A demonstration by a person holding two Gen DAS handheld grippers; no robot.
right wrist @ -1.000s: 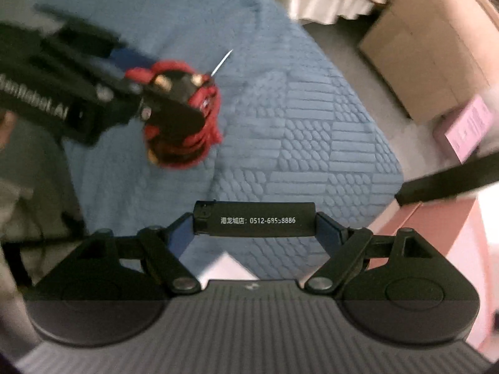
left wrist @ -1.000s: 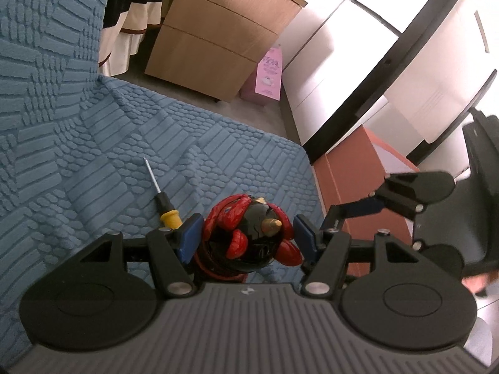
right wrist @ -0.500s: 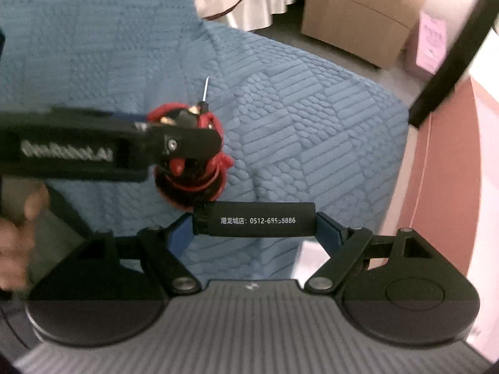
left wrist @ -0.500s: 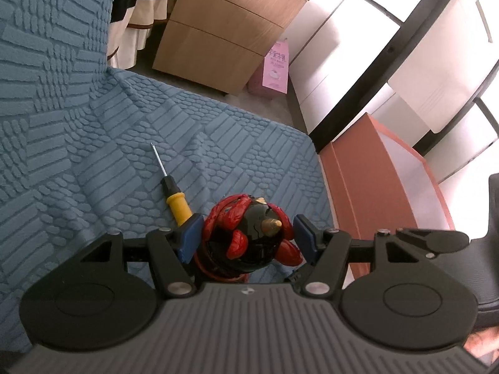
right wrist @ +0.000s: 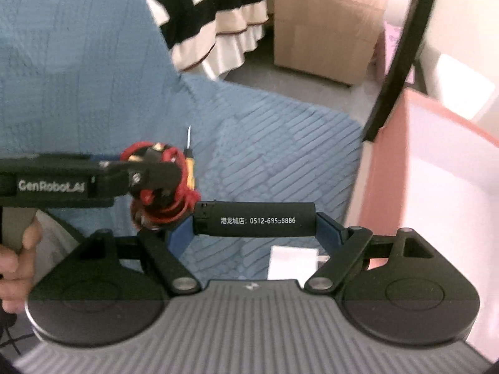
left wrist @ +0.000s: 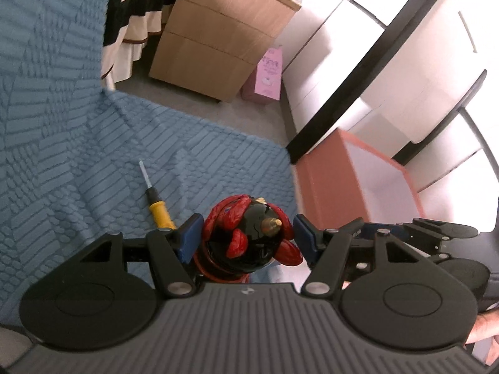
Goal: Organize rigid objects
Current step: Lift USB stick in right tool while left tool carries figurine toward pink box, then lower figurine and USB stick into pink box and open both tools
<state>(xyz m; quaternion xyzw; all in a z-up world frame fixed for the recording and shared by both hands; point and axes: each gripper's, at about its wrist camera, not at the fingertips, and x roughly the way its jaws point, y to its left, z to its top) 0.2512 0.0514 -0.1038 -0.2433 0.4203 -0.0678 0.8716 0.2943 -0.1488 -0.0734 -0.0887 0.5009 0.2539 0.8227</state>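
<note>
My left gripper (left wrist: 246,235) is shut on a red and black toy figure (left wrist: 249,243) with small gold horns and holds it above the blue textured sofa cover (left wrist: 78,143). The toy and left gripper also show in the right wrist view (right wrist: 159,184). My right gripper (right wrist: 254,222) is shut on a black lighter (right wrist: 254,219) with white print, held crosswise between its blue pads. A screwdriver (left wrist: 156,199) with a yellow handle lies on the cover just beyond the toy. A pink open box (left wrist: 358,184) with a white inside stands right of the sofa; it also shows in the right wrist view (right wrist: 436,168).
A wooden drawer cabinet (left wrist: 218,37) stands on the floor beyond the sofa, with a small pink carton (left wrist: 268,74) beside it. White cupboards with a black frame (left wrist: 374,53) fill the right. A striped frilled cloth (right wrist: 215,28) hangs at the back. A white card (right wrist: 293,263) lies under my right gripper.
Both grippers have swung to the right toward the pink box, keeping their objects. The right gripper now sits close beside the left one, and the box fills more of its view.
</note>
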